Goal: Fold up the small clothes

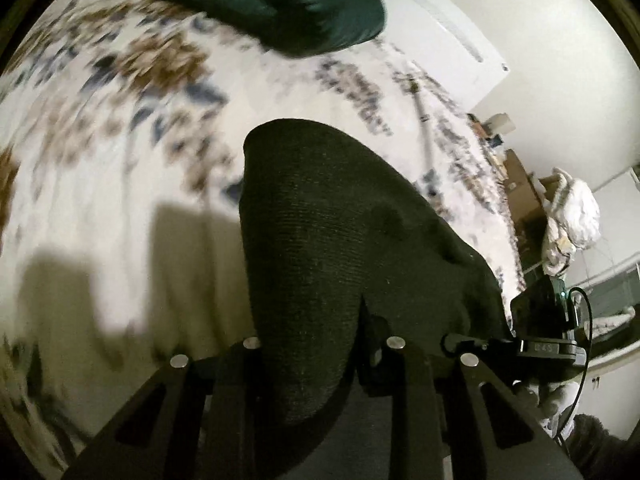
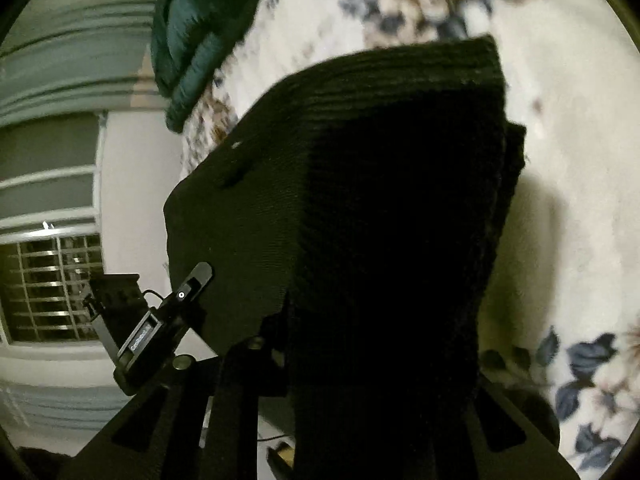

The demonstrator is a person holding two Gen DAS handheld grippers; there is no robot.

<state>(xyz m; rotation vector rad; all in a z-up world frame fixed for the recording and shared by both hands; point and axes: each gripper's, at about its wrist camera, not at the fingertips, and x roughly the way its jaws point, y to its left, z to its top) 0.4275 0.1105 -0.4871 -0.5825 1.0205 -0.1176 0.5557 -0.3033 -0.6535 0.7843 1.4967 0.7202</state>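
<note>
- Floral bedspread [image 1: 132,92], white with brown and blue-grey blooms, fills the background of both wrist views, blurred in the left one.
- Dark green quilted fabric [image 1: 280,4] lies on the bedspread at the top of the left view and at the upper left of the right view [image 2: 200,28].
- Centre of each frame: a small black knitted garment [image 1: 320,248], raised off the bedspread and draped toward both cameras.
- Left gripper [image 1: 320,344] is clamped on the garment's lower edge at bottom centre, the cloth bunched between its black fingers.
- Right gripper [image 2: 360,360] likewise pinches the garment [image 2: 380,200], whose ribbed fold hides the fingertips.
- White wall [image 1: 540,60] and a heap of white cloth [image 1: 572,216] show at the right of the left view; a barred window [image 2: 52,284] sits at the left of the right view.
</note>
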